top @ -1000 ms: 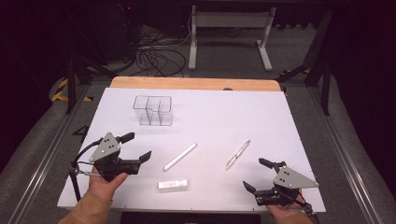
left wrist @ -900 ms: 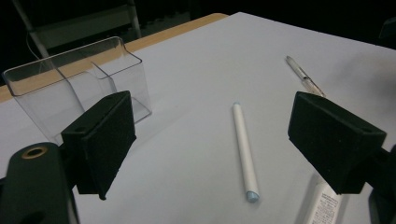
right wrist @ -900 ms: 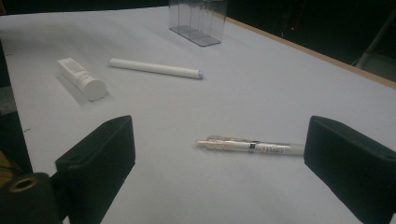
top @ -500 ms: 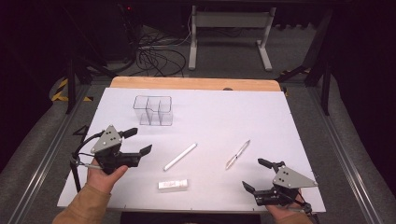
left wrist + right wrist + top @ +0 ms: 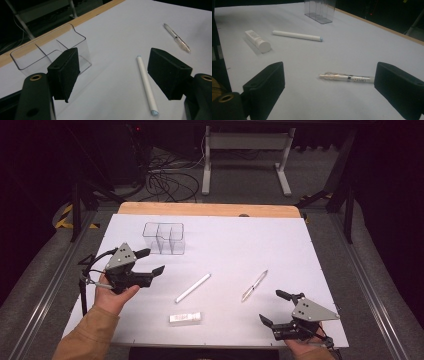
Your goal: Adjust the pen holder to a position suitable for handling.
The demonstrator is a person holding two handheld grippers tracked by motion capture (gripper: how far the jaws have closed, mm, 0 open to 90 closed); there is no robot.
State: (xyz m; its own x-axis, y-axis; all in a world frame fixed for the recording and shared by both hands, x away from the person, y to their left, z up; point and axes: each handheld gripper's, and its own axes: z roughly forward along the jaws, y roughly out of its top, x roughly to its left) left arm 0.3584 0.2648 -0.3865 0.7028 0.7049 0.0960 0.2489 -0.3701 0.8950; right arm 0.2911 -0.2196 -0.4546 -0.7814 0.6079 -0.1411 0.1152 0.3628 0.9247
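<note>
while both grippers hang released and empty, nothing sits in the organizer (image 5: pixel 164 238) yet. white stick (image 5: pixel 193 288), pen (image 5: pixel 254 285) and tube (image 5: pixel 185 318) all lie on the table (image 5: pixel 300 250). left gripper (image 5: pixel 147 261) jaws have just been closing on nothing, right gripper (image 5: pixel 274 309) wide.

Left gripper view: the clear box (image 5: pixel 50 55) stood partly behind the near black jaw, its lower front corner hidden. The white stick (image 5: pixel 147 85) had its far side close to the other jaw, not covered. The clear pen (image 5: pixel 177 38) lay small; its markings could not be read.

Right gripper view: clear box (image 5: pixel 320 10) cut off by the top edge. Print on the small tube (image 5: pixel 257 41) too blurred to read.

High view: right hand (image 5: pixel 305 349) cut off at the bottom edge.
</note>
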